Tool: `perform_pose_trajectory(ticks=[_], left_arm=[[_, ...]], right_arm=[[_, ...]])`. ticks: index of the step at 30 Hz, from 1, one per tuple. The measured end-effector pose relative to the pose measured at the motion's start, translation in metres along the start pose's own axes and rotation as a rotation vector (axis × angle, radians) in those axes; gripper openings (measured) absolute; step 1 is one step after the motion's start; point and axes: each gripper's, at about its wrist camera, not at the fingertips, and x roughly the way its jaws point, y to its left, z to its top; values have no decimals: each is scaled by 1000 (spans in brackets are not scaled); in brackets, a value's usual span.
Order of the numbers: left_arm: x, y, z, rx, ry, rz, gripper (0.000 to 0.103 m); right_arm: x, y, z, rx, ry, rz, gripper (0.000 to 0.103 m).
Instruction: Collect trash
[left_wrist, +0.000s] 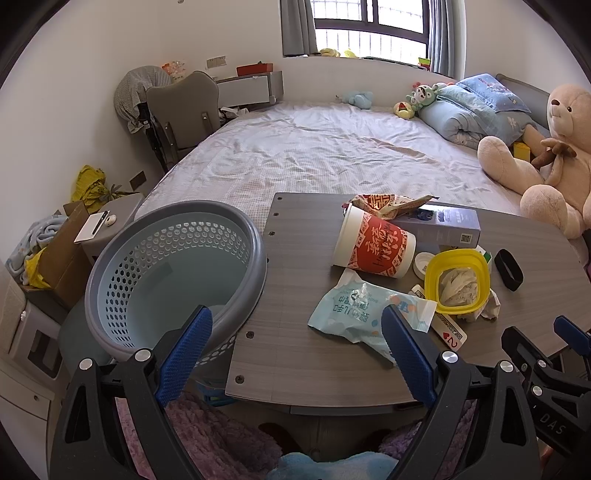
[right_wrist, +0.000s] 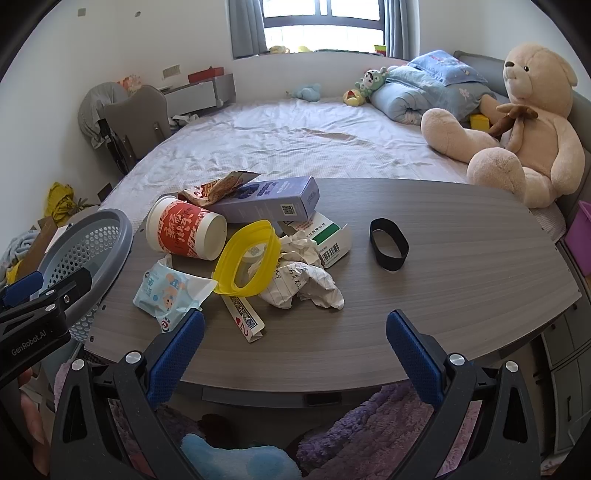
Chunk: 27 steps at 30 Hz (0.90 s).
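Note:
A pile of trash lies on the grey wooden table (left_wrist: 303, 354): a red-and-white paper cup (left_wrist: 373, 245) on its side, a light blue wipes packet (left_wrist: 365, 314), a yellow-rimmed tub (left_wrist: 458, 280) with tissue in it, a purple box (left_wrist: 443, 225), a snack wrapper (left_wrist: 388, 203) and crumpled paper (right_wrist: 303, 284). A grey-blue perforated basket (left_wrist: 173, 273) stands tilted at the table's left edge. My left gripper (left_wrist: 295, 350) is open, between basket and packet. My right gripper (right_wrist: 295, 343) is open and empty over the table's front edge, near a playing card (right_wrist: 245, 319).
A black band (right_wrist: 389, 250) lies on the table right of the pile. A white-and-green medicine box (right_wrist: 328, 236) sits behind the paper. Behind the table is a bed (left_wrist: 317, 147) with a big teddy bear (right_wrist: 517, 129). A chair (left_wrist: 181, 107) stands at the far left.

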Motion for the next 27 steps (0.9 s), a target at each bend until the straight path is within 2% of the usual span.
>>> perform_pose_trajectory(ticks=[11, 18, 27], left_arm=[[6, -1, -1, -4, 11, -6, 89], [19, 4, 4, -19, 41, -13, 89], [55, -16, 27, 19, 92, -110, 89]], right_arm=[[6, -4, -1, 11, 10, 20, 97], [12, -22, 0, 42, 8, 40, 97], [22, -63, 7, 102, -9, -15, 97]])
